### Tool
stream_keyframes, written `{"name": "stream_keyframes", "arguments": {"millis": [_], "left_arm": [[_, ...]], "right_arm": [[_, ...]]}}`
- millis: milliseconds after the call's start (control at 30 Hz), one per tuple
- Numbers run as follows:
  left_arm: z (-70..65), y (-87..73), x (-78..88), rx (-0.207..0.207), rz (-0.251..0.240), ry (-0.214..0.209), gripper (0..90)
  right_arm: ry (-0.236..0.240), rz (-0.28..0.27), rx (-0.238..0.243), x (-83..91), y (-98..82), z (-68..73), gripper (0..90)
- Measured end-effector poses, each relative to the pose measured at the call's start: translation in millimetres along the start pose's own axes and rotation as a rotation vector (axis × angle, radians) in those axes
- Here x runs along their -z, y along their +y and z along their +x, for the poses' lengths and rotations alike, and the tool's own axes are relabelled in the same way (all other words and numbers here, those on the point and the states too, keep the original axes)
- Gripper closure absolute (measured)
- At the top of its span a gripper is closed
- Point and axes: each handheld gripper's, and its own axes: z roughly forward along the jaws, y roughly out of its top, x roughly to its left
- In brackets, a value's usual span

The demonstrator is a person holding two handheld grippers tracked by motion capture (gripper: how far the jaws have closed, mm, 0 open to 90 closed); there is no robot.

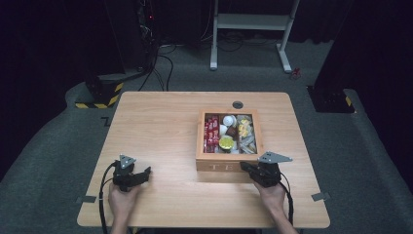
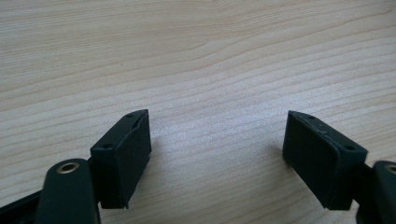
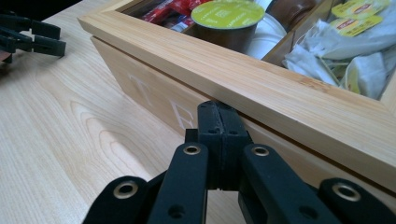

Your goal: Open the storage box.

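On the wooden surface [image 1: 160,126], right of centre, sits a square wooden box [image 1: 229,165] with its top open. Its pale front wall carries light letters, a T and an E readable in the right gripper view. Dividers split the inside: red packets [image 1: 211,134] fill the strip at 9 o'clock, white cups [image 1: 229,120] and a brown pod lie in the middle, and yellow-tagged tea bags [image 1: 245,127] in white wrappers lie toward 3 o'clock. A capsule [image 3: 227,16] with a yellow-green lid sits at the box's 6 o'clock edge.

At 5 o'clock on the surface the right claw [image 3: 219,128] has its jaws pressed together with nothing between them, tips right under the rim of the box's front wall. At 7 o'clock the left claw [image 2: 217,149] is well apart from the box, jaws spread wide over bare wood, empty.
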Motion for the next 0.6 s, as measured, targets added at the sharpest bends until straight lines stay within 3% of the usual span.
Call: {"name": "stream_keyframes", "arguments": {"millis": [600], "left_arm": [[0.2,0.0,0.0,-0.002,0.0,0.0,23.8]], "right_arm": [[-0.041,-0.036,0.018,8.9,13.7,-4.8,90.0]]}}
